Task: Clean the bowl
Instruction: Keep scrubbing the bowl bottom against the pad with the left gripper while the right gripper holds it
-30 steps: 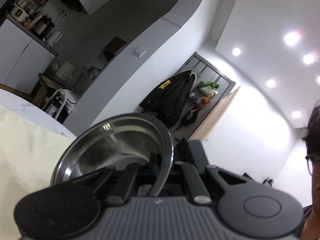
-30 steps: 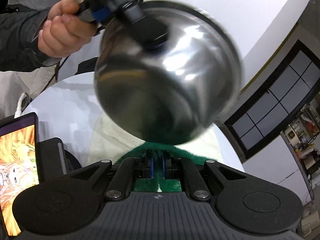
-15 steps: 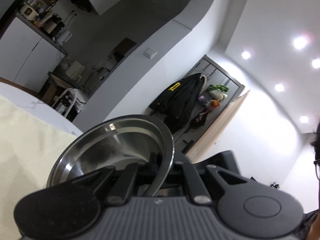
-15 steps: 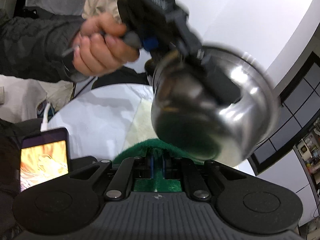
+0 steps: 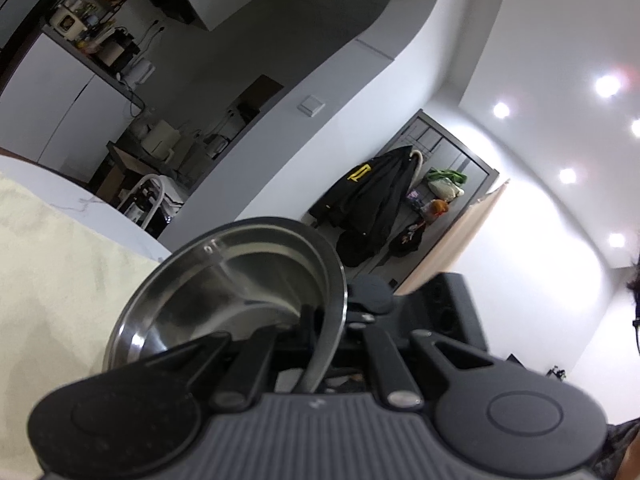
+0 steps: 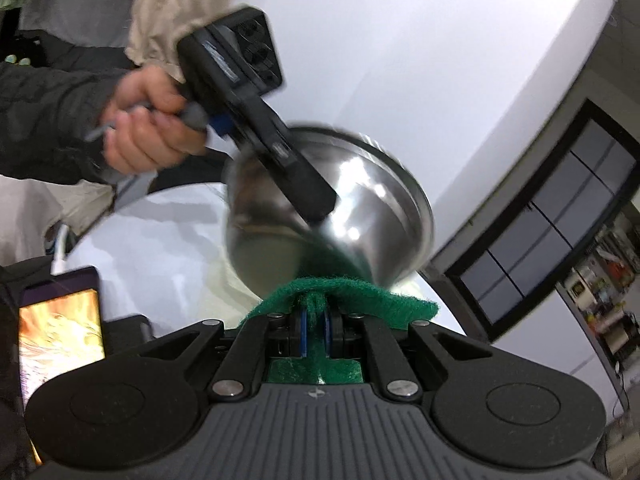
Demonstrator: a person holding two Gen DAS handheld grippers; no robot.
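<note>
Bowl (image 6: 360, 208): shiny silver steel w/ white glints. Scrub pad (image 6: 340, 292): deep green. Both grippers black; right gripper (image 6: 316, 332) w/ blue pads. Cloth (image 5: 52, 280) on near left: cream. Table (image 6: 160, 232): white w/ faint grey veining. Phone (image 6: 60, 340) screen: orange & white. Coat (image 5: 376, 200) far back: black w/ yellow mark. Sleeve (image 6: 48, 112): dark grey.

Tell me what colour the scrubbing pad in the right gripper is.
Green; the scrubbing pad shows best in the right wrist view.
</note>
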